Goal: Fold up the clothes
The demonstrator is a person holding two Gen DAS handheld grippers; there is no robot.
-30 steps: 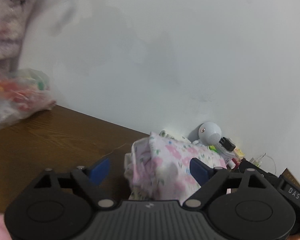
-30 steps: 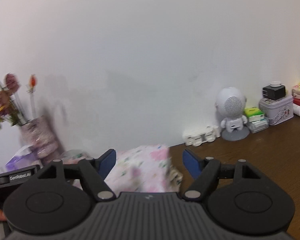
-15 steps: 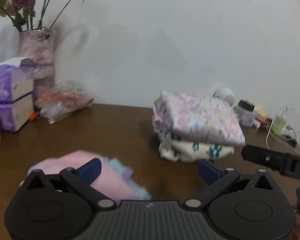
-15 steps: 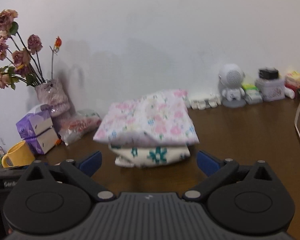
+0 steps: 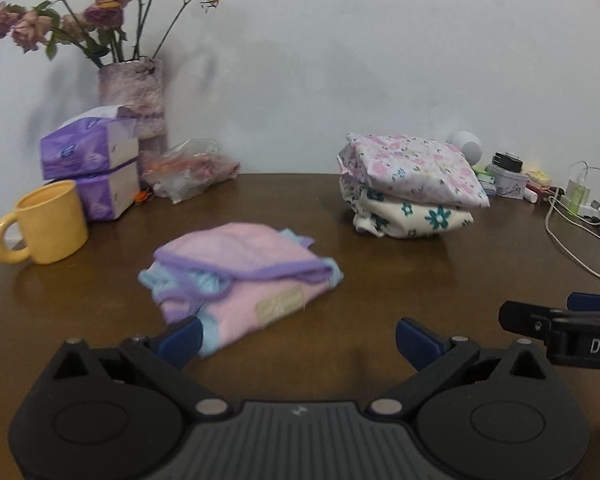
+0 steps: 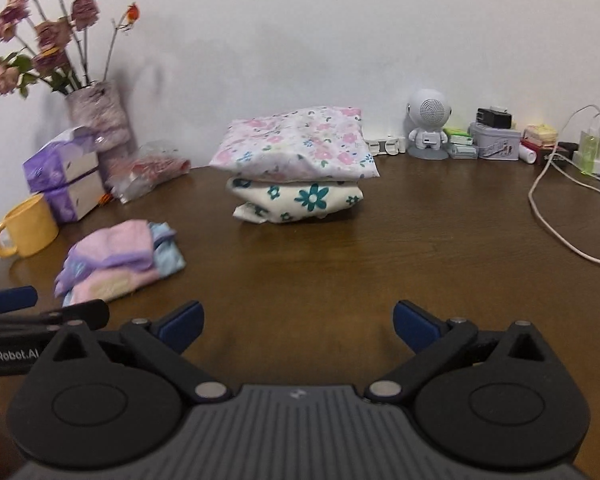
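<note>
A folded stack of two garments stands on the brown table: a pink-flowered one on a cream one with teal flowers. The stack also shows in the left wrist view. A loosely folded pink garment with purple trim and blue parts lies in front of my left gripper, also seen in the right wrist view. My left gripper is open and empty, its left fingertip near the garment's front edge. My right gripper is open and empty, well back from the stack.
At the left stand a yellow mug, two purple tissue boxes, a vase of dried roses and a plastic bag. At the back right are a small white robot speaker, tins, chargers and white cables.
Both grippers have pulled back from the flowered stack and now look across the table. The flowered garment lies released on top of the cream one. The pink garment has come into view.
</note>
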